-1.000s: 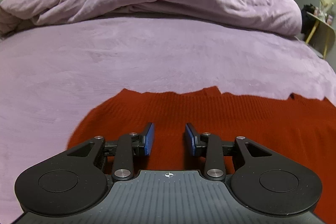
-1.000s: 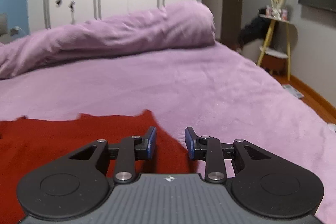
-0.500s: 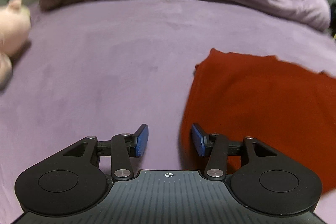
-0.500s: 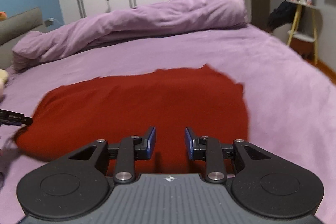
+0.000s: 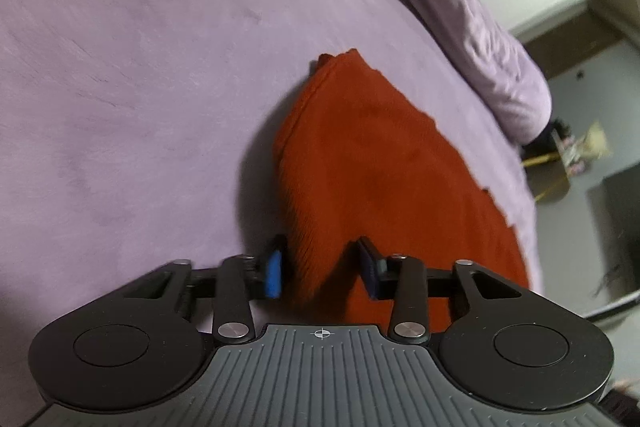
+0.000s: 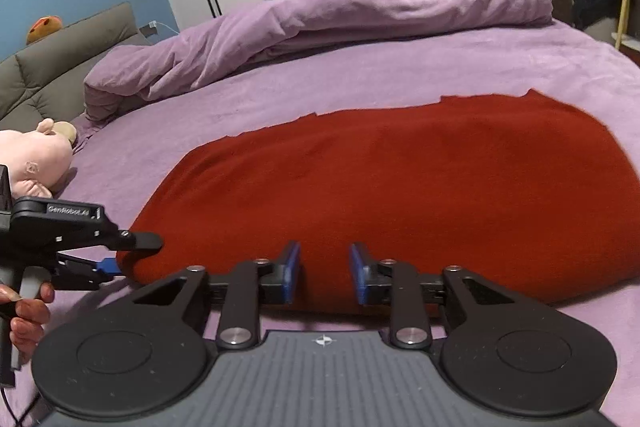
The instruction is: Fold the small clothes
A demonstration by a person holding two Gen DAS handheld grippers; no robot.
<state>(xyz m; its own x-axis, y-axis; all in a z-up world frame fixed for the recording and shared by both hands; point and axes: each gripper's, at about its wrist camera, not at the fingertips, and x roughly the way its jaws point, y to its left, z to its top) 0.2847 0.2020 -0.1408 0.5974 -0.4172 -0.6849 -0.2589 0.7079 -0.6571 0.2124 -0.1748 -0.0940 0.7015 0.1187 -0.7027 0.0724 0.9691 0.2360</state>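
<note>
Left wrist view: left gripper (image 5: 320, 269) jaws closing around red garment (image 5: 384, 163) edge fold, pads not yet pressing. Right gripper (image 6: 325, 275) jaws closing, narrow gap, garment edge between.

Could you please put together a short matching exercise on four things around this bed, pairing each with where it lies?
Things:
1. Red knitted garment
2. Bunched lilac duvet
3. Pink plush toy
4. Orange soft toy

Places:
A. On top of the grey padded headboard
B. Heaped along the far side of the bed
C. On the lilac bed sheet, at the left edge of the right wrist view
D. Spread on the sheet just ahead of both grippers

Pairs: 1-D, 2-B, 3-C, 4-A
</note>
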